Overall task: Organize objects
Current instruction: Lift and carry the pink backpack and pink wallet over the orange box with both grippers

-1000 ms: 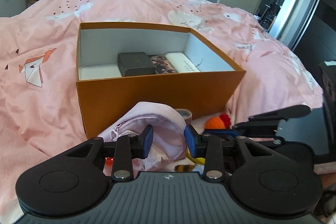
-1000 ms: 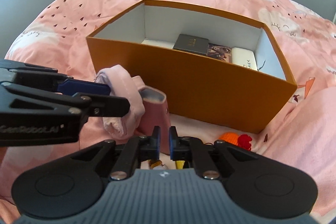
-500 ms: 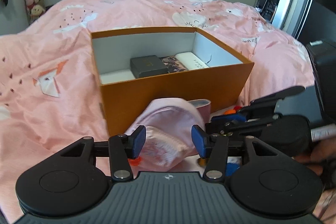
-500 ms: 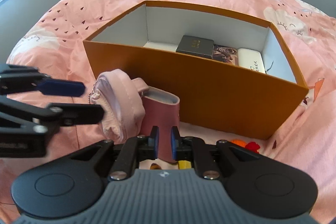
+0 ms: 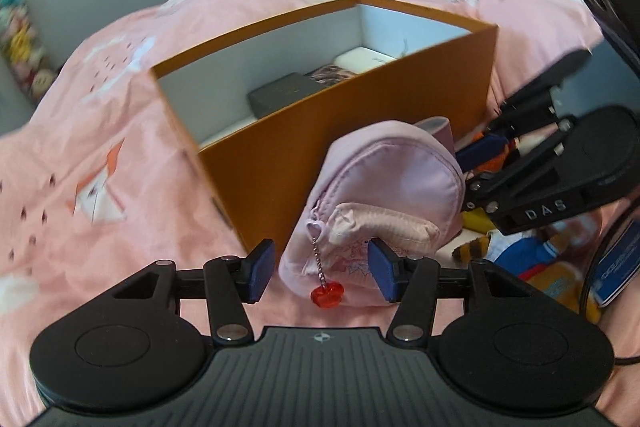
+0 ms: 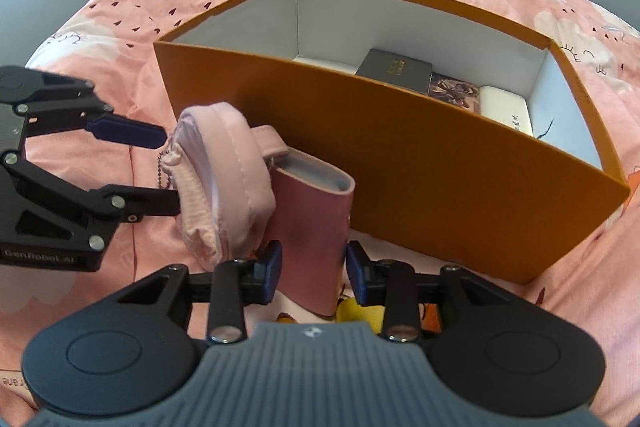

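Pink bedspread (image 5: 100, 131) w/ orange box (image 6: 440, 163); left gripper (image 5: 320, 267) and right gripper (image 6: 313, 273) both spread wide, flanking pink pouch (image 5: 384, 179), gripping nothing.

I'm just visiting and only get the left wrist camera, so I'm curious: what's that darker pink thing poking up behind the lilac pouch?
Observer: A pink sleeve-like case with an open top. It stands upright against the pouch.
Visitor: Is the other tool squeezing it?
Observer: No. The right gripper is open, with its fingers on either side of the case's lower part. I cannot tell whether they touch it.
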The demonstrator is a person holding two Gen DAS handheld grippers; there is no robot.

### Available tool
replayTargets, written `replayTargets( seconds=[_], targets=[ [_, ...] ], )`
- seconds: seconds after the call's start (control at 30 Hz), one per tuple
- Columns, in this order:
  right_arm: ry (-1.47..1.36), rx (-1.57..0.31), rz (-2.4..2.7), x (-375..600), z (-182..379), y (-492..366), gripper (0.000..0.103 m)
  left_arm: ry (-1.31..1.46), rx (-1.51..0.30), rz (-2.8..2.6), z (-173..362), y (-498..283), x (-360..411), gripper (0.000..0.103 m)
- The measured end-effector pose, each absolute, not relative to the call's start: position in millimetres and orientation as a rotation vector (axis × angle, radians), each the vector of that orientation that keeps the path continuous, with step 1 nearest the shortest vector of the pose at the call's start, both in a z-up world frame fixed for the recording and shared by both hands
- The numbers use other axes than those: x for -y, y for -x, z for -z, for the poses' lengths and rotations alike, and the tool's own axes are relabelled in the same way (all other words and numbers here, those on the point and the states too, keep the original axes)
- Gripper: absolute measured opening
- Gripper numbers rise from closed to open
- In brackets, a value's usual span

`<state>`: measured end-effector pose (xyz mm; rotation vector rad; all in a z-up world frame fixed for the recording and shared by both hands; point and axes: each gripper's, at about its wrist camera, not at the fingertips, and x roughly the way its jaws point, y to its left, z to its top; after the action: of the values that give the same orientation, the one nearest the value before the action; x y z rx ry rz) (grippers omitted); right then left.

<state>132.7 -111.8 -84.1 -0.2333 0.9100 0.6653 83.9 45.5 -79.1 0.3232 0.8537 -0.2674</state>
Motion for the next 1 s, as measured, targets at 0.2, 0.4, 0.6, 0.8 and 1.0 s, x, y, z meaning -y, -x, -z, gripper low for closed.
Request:
replayTargets(
  seconds=[0.2, 0.4, 0.6, 0.8, 1.0],
  targets=[
    [0.233, -0.906, -0.665, 110, 90, -137, 0.036, -0.326, -0.829, 0.287, 89, -88, -40, 0.055],
    [0.189, -0.908, -0.668, 117, 85, -133, 0.025, -0.242, -0.835, 0.229, 86, -81, -41, 0.034],
    [0.178, -0.883, -0.666, 123, 74, -122, 0.021, -0.057, -0.867, 0.148, 73, -67, -49, 0.022],
    [0.127, -0.9, -0.654, 138, 60, -118, 0.018, 0.143, -0.856, 0.131, 54, -50, -66, 0.018],
    [0.053, -0.885, -0.654, 157, 37, -116, 0.017, 0.226, -0.809, 0.146, 29, -43, -66, 0.017]
  ],
)
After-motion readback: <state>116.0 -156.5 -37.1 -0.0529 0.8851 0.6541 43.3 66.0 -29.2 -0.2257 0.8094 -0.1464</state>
